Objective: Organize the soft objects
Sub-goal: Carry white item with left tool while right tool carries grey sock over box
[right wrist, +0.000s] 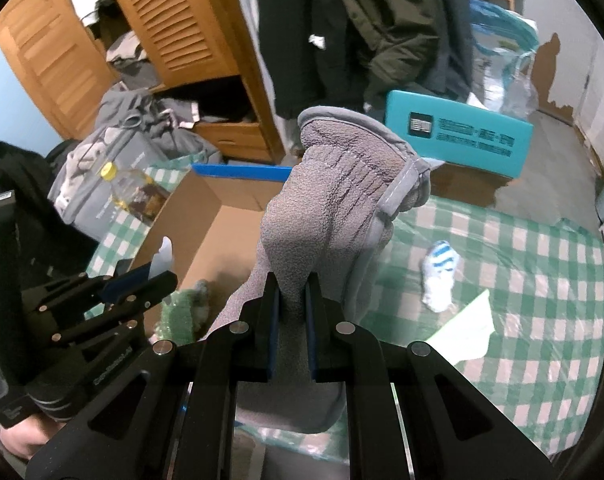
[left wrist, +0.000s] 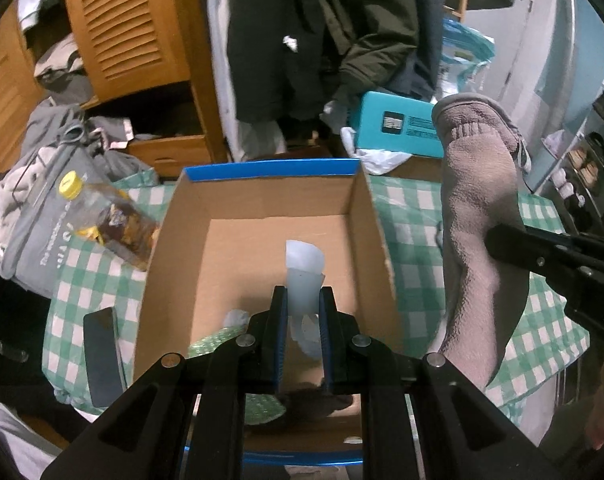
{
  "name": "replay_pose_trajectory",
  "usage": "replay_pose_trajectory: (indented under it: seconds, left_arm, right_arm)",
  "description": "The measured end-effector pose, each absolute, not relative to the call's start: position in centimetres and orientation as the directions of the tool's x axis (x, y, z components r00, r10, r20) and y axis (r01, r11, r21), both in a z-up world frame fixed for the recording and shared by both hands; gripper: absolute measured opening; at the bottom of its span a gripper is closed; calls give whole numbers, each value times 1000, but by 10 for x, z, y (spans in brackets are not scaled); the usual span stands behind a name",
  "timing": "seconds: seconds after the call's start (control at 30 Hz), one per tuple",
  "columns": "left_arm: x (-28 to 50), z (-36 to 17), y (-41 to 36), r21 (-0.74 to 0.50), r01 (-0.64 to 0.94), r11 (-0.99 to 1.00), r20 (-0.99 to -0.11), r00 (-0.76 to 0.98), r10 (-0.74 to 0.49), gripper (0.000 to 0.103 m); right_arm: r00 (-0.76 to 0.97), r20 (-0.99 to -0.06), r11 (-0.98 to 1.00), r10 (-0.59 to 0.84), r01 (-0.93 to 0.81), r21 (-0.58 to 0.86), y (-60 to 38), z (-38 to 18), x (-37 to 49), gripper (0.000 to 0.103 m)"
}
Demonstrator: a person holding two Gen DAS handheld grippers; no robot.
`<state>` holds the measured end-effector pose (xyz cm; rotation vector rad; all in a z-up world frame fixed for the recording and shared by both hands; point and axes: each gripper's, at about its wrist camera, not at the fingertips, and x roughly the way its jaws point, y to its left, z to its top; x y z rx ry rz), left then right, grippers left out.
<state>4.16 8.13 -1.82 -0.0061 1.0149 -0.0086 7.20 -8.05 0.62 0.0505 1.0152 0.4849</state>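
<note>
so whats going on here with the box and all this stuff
A person is sorting soft things into an open cardboard box on a green checked cloth. The left gripper is shut on a pale whitish item above the box, and the right gripper is shut on a grey fleece glove beside it.

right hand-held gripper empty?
No: the right hand-held gripper is shut on a grey fleece glove, beside the open cardboard box.
</note>
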Motion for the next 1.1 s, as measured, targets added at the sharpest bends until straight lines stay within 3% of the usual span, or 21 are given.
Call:
replay_pose_trajectory:
  seconds: [1.1]
  left_arm:
    - [46, -65, 151, 0, -108, 994, -892, 449, 49, 15]
  right_arm:
    - [280, -855, 838, 437, -472, 274, 26, -35, 82, 10]
